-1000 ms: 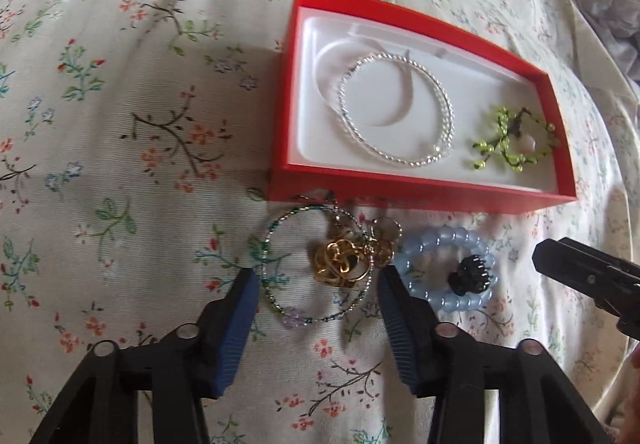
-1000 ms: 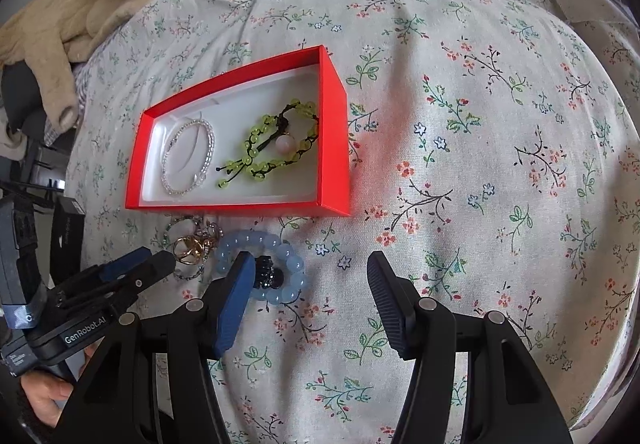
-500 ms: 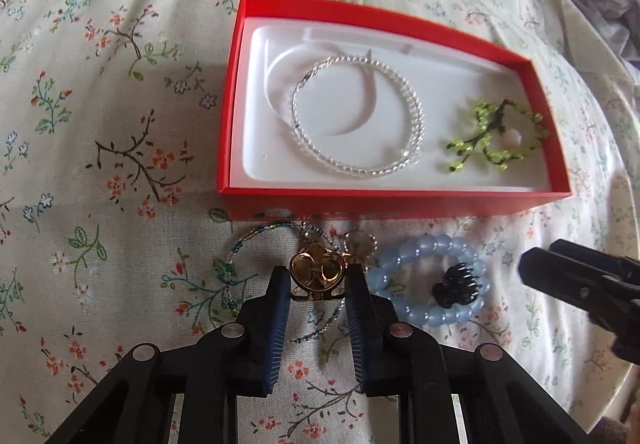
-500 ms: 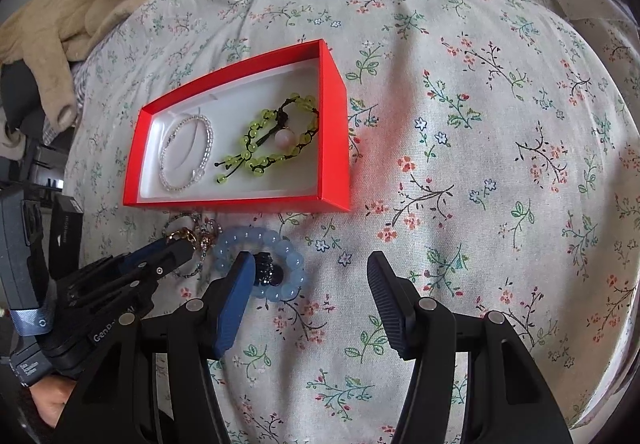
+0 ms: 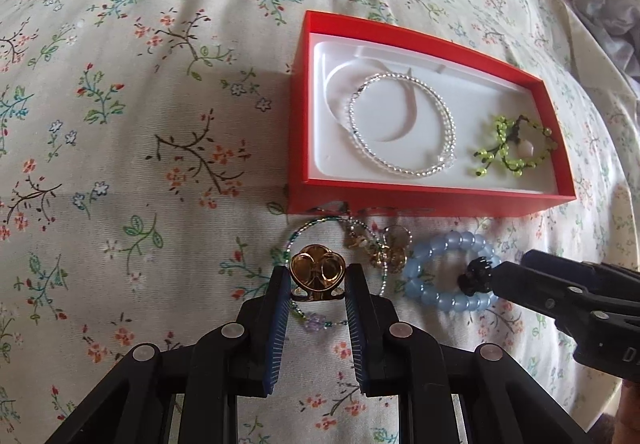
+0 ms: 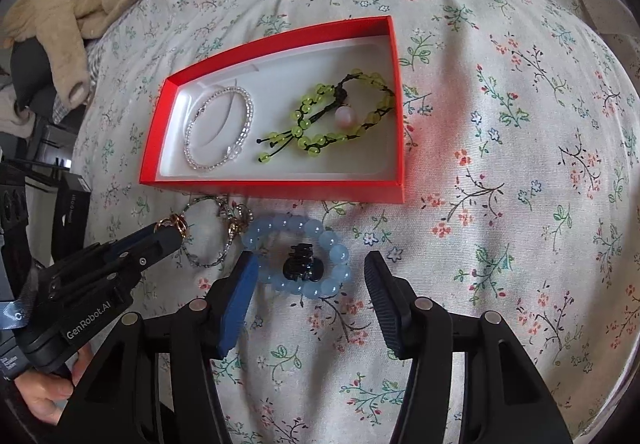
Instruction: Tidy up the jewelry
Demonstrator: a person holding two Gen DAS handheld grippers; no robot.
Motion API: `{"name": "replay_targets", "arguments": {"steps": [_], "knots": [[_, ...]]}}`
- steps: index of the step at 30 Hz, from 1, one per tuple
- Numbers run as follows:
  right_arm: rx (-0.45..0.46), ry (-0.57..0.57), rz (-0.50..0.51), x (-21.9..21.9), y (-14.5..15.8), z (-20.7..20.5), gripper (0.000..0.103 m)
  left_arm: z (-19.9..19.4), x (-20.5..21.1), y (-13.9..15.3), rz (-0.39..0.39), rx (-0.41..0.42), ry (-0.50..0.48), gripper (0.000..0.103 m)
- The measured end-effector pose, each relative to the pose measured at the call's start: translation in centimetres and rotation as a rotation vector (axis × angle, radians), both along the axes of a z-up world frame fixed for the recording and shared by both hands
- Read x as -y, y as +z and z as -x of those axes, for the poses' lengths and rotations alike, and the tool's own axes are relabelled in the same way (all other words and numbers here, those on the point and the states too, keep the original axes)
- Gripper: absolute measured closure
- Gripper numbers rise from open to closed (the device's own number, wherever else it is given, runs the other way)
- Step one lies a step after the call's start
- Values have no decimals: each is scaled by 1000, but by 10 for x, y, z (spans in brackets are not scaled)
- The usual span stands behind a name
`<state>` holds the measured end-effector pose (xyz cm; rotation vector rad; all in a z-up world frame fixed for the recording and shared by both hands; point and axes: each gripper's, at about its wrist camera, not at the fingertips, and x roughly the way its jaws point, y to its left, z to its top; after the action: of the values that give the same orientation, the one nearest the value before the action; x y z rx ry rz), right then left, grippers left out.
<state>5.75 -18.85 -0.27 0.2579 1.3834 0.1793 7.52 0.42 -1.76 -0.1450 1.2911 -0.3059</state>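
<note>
My left gripper (image 5: pixel 318 286) has its jaws pinching the gold ring (image 5: pixel 318 271) just above the bedspread (image 5: pixel 120 164), in front of the red box (image 5: pixel 420 200). My right gripper (image 6: pixel 308 280) hovers, jaws spread, over the blue bead bracelet (image 6: pixel 298 258).

Left half of left-wrist frame: open floral bedspread (image 5: pixel 120 164), free passage.
Centre right: red box (image 5: pixel 400 200) wall blocks the forward path.
Below the box: gold trinkets (image 5: pixel 384 248), blue bead bracelet (image 5: pixel 448 272) crowd the cloth.
Lower right: right gripper (image 5: pixel 508 280) intrudes, touching the black clip (image 5: pixel 476 278).
Right-wrist frame, right half: bare bedspread.
</note>
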Motion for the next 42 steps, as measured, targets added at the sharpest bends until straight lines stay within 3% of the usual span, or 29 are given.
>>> {"name": "replay_targets", "arguments": {"steps": [5,17,20,34,42], "knots": [[-16,24,1,-10,-7,-2,66,7,-11,3,6,0,7,81],[-35,21,18,-12,-18,-7,80,7,-8,3,2,-3,5,81],[-35,25,24,-13,-19,-7,89,8,-9,3,2,-3,7,81],[34,41,-7,-12,5,2,89,10,-13,20,42,43,18,81],[122,-4,-75,4,37,6,89,12,-10,50,138,153,27,81]]}}
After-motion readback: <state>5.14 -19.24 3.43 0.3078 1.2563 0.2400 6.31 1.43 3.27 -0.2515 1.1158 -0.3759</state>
